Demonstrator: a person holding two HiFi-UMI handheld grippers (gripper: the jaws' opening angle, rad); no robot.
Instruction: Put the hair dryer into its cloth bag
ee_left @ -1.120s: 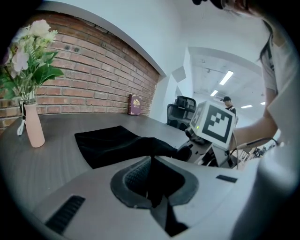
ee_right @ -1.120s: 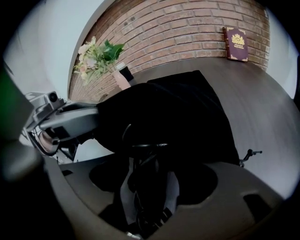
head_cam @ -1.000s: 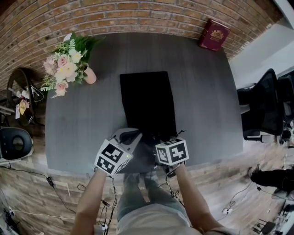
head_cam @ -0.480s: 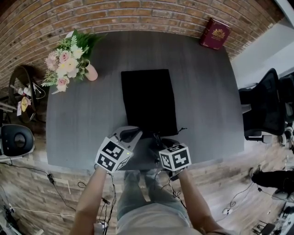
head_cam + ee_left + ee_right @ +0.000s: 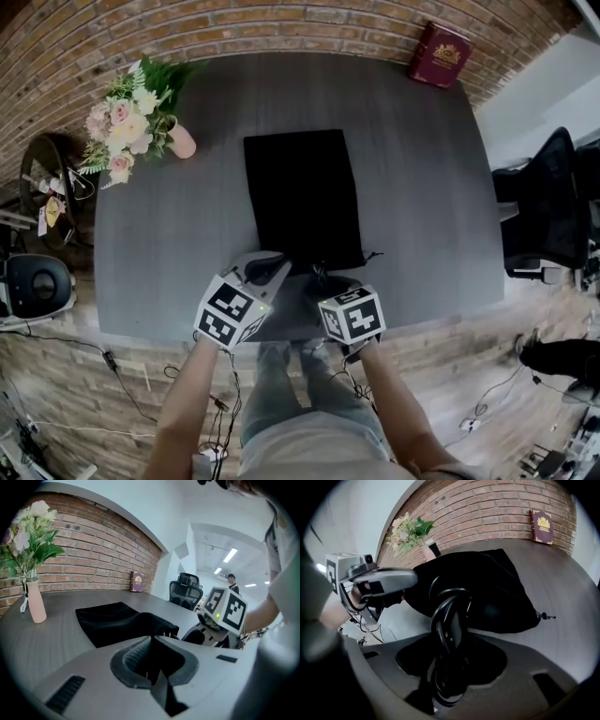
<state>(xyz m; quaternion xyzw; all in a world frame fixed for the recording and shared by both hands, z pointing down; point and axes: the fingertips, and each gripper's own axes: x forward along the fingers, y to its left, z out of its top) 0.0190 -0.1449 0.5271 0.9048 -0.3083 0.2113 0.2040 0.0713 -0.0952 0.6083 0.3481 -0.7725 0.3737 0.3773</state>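
Observation:
A black cloth bag [image 5: 302, 197] lies flat on the grey table [image 5: 169, 244], its mouth toward me. My left gripper [image 5: 270, 274] is shut on the raised edge of that mouth [image 5: 152, 641]. My right gripper [image 5: 325, 283] is at the mouth's right side. Its jaws have just been closing, and they grip a coil of black cable [image 5: 449, 616] that runs from the bag [image 5: 487, 583]. The bag bulges near the mouth; the hair dryer's body is hidden. In the right gripper view the left gripper [image 5: 379, 581] shows at the left.
A pink vase of flowers [image 5: 127, 122] stands at the table's far left and a red book [image 5: 439, 54] at the far right corner. The bag's drawstring [image 5: 373, 253] trails right. Black office chairs [image 5: 544, 206] stand beyond the right edge. The near table edge is right under both grippers.
The right gripper has shifted slightly toward the table's near edge. The left gripper has kept its place at the bag's mouth.

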